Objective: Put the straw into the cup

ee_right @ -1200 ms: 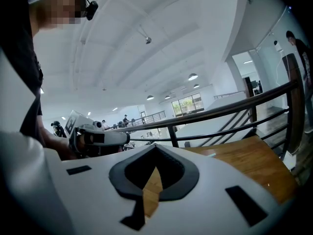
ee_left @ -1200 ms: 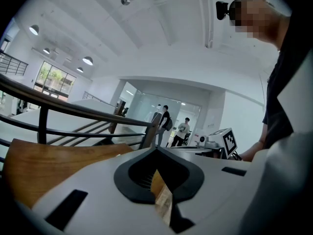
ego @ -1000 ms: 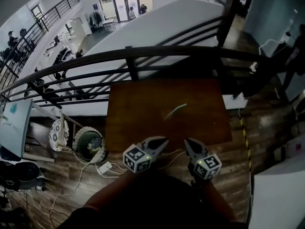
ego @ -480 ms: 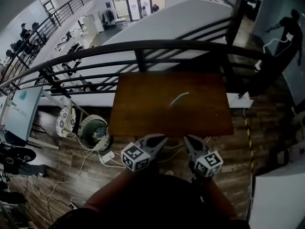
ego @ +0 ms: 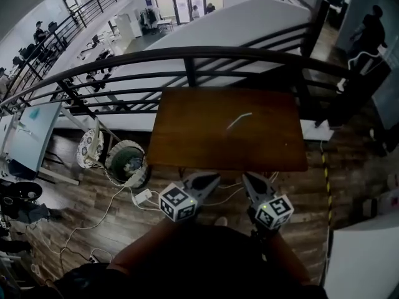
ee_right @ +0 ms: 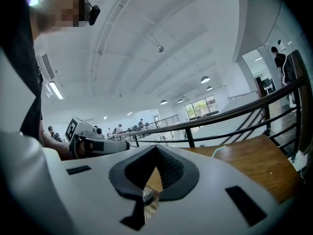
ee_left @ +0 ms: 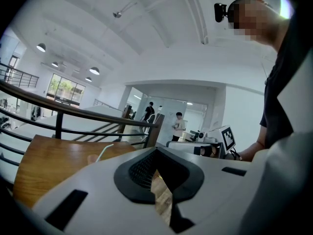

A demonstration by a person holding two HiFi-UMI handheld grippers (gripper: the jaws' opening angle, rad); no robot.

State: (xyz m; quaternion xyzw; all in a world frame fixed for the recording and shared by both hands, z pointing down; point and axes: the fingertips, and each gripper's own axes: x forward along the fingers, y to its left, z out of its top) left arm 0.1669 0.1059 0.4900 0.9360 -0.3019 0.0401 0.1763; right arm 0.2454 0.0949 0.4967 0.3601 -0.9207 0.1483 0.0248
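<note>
- The only print in view is the black-and-white square markers on each cube. One faces up on the left hand-held gripper (ego: pixel 207 179) and one on the right hand-held gripper (ego: pixel 249 179). They are patterns, not letters.
- The left gripper view shows the left hand-held gripper clenched, tips meeting, with nothing between the pads. Only floorboards show through the slit below the tips.
- The right gripper view shows the right hand-held gripper clenched in the same way and holding nothing.
- Both are held side by side over the wooden floor (ego: pixel 340 161), just short of the near edge of the brown surface (ego: pixel 187 142).
- The straw (ego: pixel 239 121) lies flat and slightly curved on the surface, right of its middle and well apart from both sets of tips. Its colour is pale, and its ends are too small to make out.
- In the gripper views the grey jaw bodies cover the lower end of the straw.
- The hands are hidden by the person's dark torso at the bottom of the head view.
- A black railing (ego: pixel 187 58) runs beyond the far edge of the surface.
- A round basket (ego: pixel 128 164) stands on the floor to the left, its contents unclear.
- A person (ego: pixel 372 30) at upper right shows only as a dark figure.
</note>
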